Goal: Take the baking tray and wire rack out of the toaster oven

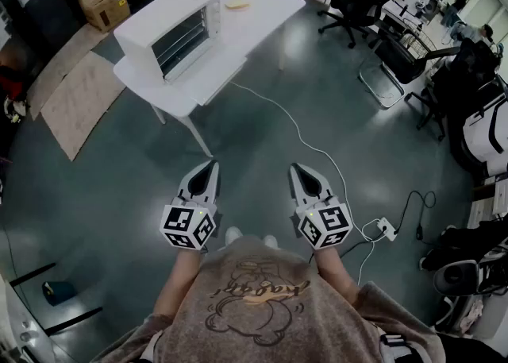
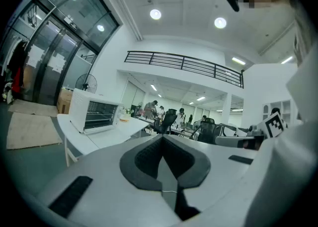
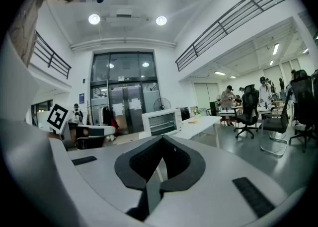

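**Both tools closed and empty, oven sitting shut on the tabletop ahead**

The head view is giving the layout. The left tool (image 1: pixel 213 166) and right tool (image 1: pixel 294 167) are hanging side by side in the lower middle of the frame over grey floor. Both are well apart from the toaster oven (image 1: pixel 171 32) at upper left. Each tool's jaws are meeting at the tips with nothing between them. Both gripper views are confirming it: the dark ribbed liners are closing into a V.

Only the head view is showing these:
- a white cable (image 1: pixel 302 135) snaking from the tabletop (image 1: pixel 262 5) edge to a power strip (image 1: pixel 386 229) at lower right
- flattened cardboard (image 1: pixel 79 99) lying at the left edge

Only the gripper views are looking level at the oven front. The left gripper view is putting the oven at middle left, and the right gripper view is putting it just above its own jaws. Thin horizontal bars (image 2: pixel 102 115) are showing inside, through the glass door. They are too small to tell what each belongs to. Each gripper view is also catching the other tool's marker cube at its outer edge.

The oven is a boxy matte white shell with rounded corners, sitting at the near end of the white tabletop. In the head view its long axis is running lower left to upper right, along the tabletop. The dark glass door is facing lower right, toward the tools, and is sitting shut.
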The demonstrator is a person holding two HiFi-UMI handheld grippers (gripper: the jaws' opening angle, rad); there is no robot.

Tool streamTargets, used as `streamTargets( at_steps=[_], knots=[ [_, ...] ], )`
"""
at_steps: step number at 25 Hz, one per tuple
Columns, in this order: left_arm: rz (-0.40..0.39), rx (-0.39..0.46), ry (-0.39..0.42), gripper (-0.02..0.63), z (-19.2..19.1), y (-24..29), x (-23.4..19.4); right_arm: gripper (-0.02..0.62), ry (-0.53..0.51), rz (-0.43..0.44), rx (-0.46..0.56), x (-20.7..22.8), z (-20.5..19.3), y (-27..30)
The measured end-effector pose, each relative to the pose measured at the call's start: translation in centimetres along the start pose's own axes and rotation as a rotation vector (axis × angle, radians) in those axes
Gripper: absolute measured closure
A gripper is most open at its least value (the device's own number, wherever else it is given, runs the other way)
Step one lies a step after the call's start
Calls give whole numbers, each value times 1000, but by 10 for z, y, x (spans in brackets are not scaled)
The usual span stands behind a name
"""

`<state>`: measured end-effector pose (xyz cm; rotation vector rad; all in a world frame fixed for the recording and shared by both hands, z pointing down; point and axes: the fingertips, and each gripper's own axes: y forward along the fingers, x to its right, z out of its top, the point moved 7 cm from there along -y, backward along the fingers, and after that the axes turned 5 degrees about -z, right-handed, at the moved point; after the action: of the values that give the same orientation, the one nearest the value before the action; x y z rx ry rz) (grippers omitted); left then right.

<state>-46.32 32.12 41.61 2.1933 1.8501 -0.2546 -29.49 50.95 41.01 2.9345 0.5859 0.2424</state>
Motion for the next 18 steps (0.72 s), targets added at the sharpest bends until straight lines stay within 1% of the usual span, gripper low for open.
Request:
streamTargets(
  at_steps=[5,7,11,13,18],
  knots=[
    [-14,-4,-18,604,1,4,-11,595,63,45,10,-1,3,10],
    [-15,-11,-20,604,-1,5,-17,595,71,46,7,-3,1,13],
    [-17,-34,-5,604,-8,5,-30,595,72,5,-12,-7,-9,18],
    [-30,-45,4,604,-14,7,-37,595,70,-20,-13,-8,-18,22],
    [-51,-49,-6,604,-16,23,-55,595,72,-56,-18,-3,-29,37]
  ],
)
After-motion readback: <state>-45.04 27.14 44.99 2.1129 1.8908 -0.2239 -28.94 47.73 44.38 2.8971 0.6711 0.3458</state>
